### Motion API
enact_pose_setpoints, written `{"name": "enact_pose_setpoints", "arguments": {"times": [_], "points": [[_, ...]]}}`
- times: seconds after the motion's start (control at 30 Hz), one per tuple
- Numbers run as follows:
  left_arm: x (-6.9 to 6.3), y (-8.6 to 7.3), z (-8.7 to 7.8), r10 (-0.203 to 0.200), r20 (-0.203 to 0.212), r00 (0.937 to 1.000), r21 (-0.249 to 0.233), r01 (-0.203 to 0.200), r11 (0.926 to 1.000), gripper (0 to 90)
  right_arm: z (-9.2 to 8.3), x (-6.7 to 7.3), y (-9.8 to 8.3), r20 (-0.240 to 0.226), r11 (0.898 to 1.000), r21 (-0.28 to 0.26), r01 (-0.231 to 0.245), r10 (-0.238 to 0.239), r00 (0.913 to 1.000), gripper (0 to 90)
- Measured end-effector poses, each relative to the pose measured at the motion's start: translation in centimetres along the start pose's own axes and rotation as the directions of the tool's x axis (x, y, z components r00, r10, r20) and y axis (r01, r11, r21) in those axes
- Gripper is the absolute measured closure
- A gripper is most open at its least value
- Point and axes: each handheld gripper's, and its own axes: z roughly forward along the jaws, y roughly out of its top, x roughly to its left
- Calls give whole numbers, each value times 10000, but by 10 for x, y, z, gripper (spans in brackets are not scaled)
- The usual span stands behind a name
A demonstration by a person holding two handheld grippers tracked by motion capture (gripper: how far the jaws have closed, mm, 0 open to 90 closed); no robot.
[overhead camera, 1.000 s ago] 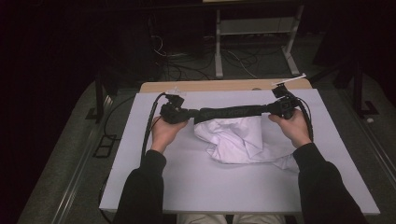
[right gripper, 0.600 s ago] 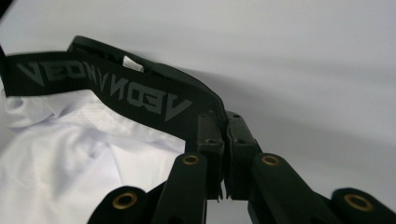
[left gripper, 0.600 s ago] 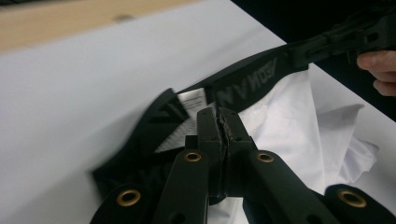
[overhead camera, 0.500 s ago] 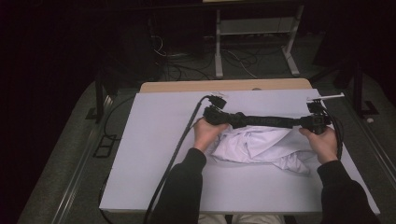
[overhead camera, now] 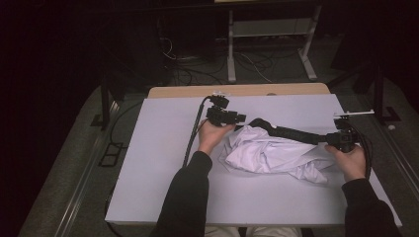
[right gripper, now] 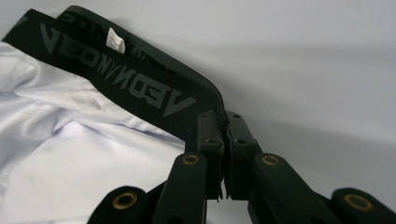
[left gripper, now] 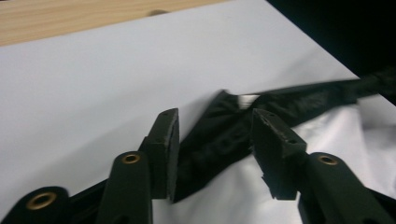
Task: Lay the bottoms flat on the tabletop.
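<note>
White shorts [overhead camera: 276,155] with a black waistband [overhead camera: 291,132] lie crumpled on the table between the two grippers. Left gripper [overhead camera: 236,118] has just been opening: half a second ago it clamped one end of the waistband, and now the band lies slack between its spread jaws, not pinched (the left gripper view shows gaps on both sides). Right gripper [right gripper: 223,154] stays closed on the waistband's other end, the band running away from its jaws with grey lettering visible. Both hands have carried the garment toward the right side of the table and lower since a second ago. My reading is that the garment is being laid down, with the right end next to be released. White sheet [overhead camera: 163,163] covers the tabletop, a wooden edge [overhead camera: 197,91] beyond it. Dark room behind, with cables and a metal stand [overhead camera: 269,34].
</note>
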Motion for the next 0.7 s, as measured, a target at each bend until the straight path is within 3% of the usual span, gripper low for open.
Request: {"name": "enact_pose_setpoints", "arguments": {"times": [0.17,0.3,0.43,0.53,0.63,0.7], "points": [[23,-8,8,-740,-62,9972,684,742,9949,491,-6,-5,-7,424,9999,69,-96,93,9991,860],[29,-17,22,-970,-41,9953,1267,967,9872,488,-9,-12,-10,464,9993,50,-380,377,9982,860],[30,-22,37,-1192,160,9927,1411,1158,9832,491,-11,-19,-13,433,9982,-18,-599,599,9973,859],[31,-26,45,-1575,471,9864,1273,1504,9804,516,-12,-19,-14,402,9982,-56,-595,597,9974,859],[33,-28,52,-2120,1127,9708,1254,1977,9722,586,-11,-18,-13,397,9984,-54,-563,564,9976,858],[32,-29,55,-2160,1155,9696,1375,1997,9702,688,-11,-19,-13,377,9984,-73,-565,567,9977,859]]}}
